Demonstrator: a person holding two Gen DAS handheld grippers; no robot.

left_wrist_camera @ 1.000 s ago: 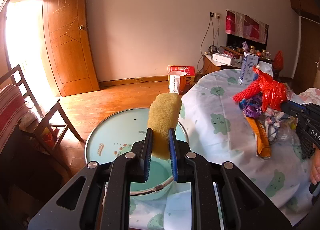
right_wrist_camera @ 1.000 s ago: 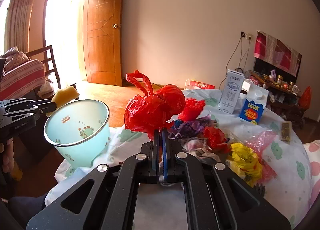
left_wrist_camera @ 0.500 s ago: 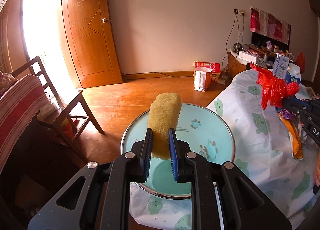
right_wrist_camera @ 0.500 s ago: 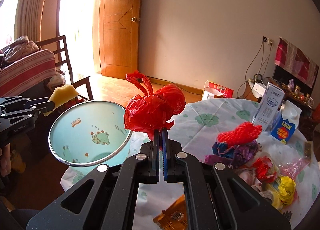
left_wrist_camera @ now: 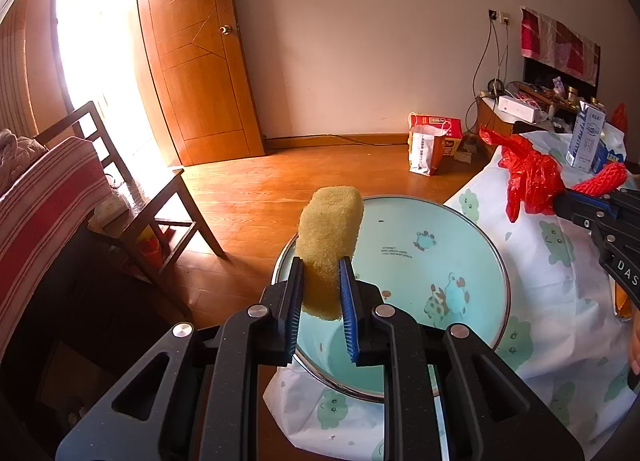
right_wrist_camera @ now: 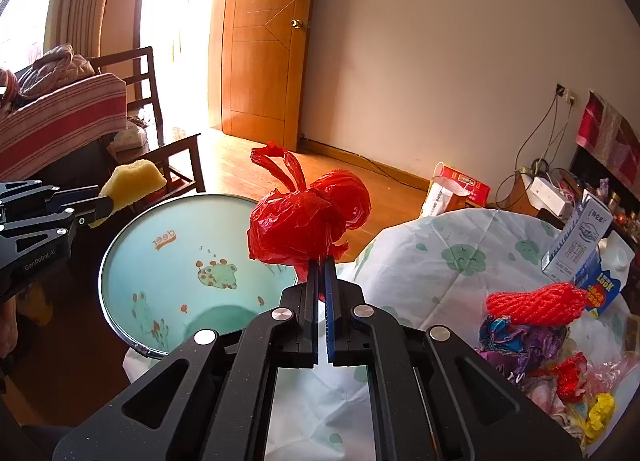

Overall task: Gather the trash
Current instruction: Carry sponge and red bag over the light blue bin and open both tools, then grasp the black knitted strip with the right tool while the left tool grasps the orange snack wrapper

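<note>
At lower centre of the left wrist view, the left gripper (left_wrist_camera: 322, 297) stands narrow, its blue pads clamped on the lower end of a yellow-brown oblong sponge (left_wrist_camera: 329, 245) that rises over the near rim of the pale turquoise plastic basin with cartoon animal prints (left_wrist_camera: 440, 261). At centre of the right wrist view, the right gripper (right_wrist_camera: 323, 281) is fully closed, pinching a fold of the crumpled red plastic bag (right_wrist_camera: 308, 225), which hangs just above the basin's right edge (right_wrist_camera: 120, 237). The basin sits at the edge of the table under a white cloth with green cloud prints (right_wrist_camera: 452, 261). Risks, as judged: the sponge is held low and is soft, so it may pivot or slip if tilted; the bag is light and held by one thin fold, so it may cling to the pads or drift outside the rim onto the floor on release; a knock against the rim could tip the basin off the table edge.
</note>
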